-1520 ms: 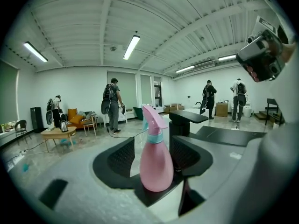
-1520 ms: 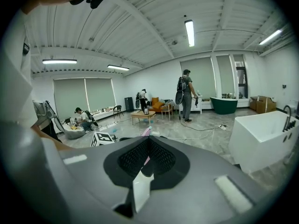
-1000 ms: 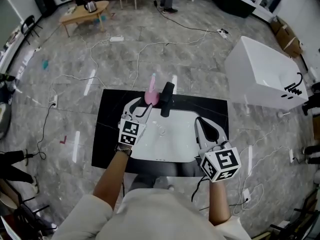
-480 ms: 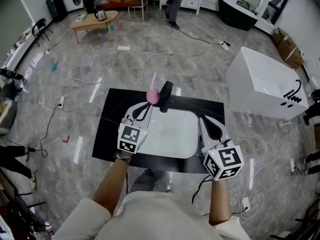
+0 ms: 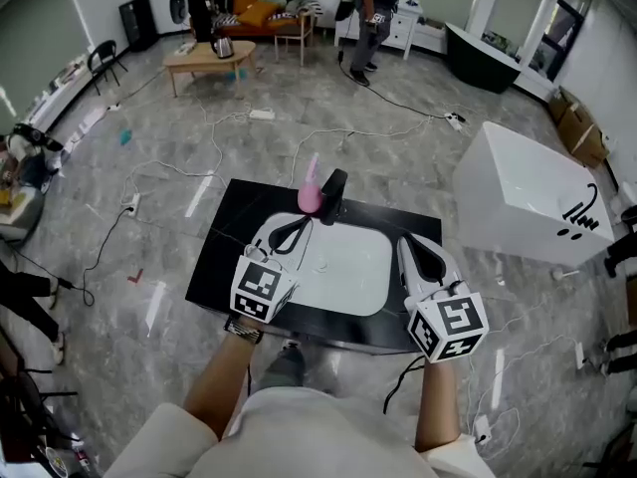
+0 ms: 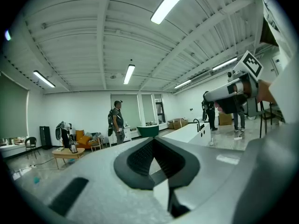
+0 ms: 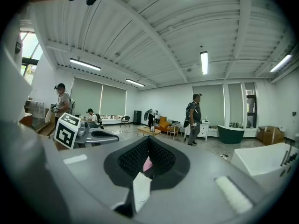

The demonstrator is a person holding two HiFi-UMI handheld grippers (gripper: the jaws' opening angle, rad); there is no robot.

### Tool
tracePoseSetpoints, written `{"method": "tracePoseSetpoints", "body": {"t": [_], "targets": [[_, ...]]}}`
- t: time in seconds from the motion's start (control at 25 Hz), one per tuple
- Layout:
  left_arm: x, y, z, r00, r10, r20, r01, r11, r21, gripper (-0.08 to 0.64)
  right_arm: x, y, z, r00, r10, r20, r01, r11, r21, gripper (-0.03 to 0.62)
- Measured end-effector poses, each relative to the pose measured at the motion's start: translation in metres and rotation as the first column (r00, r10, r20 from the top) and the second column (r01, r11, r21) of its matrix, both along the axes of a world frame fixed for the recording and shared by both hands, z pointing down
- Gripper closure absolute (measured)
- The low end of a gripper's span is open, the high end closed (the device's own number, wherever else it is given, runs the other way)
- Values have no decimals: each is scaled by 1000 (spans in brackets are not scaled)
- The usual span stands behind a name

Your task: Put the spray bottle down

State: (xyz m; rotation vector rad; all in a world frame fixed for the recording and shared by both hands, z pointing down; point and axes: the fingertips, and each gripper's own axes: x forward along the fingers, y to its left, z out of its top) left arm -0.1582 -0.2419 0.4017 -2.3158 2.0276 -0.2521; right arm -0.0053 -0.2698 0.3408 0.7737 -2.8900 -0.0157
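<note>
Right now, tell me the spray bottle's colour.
The spray bottle is pink; head view shows it best.

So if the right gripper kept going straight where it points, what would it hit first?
Likely the pink spray bottle, which shows just ahead through the slit below the right gripper's closed tips. Depth is unclear, so it might pass over it.

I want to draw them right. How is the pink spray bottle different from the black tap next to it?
The spray bottle is pink; the tap is black. The spray bottle has a round body with a thin top, while the tap is one straight, blocky piece. In the head view the spray bottle is to the left of the tap. Both stand side by side at the far edge of the white sink.
</note>
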Motion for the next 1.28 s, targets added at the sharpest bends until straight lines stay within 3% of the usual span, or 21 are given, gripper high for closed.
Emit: {"method": "tracePoseSetpoints", "body": {"t": [0.64,1.28], "targets": [[57,52,-85,997,28,75,-37,991,127,554,27,31,-35,999,-39,11,38,997,74,586],[50,61,-70,997,5,71,-12,995,100,554,20,41,-27,997,-75,-5,75,995,73,588]]}}
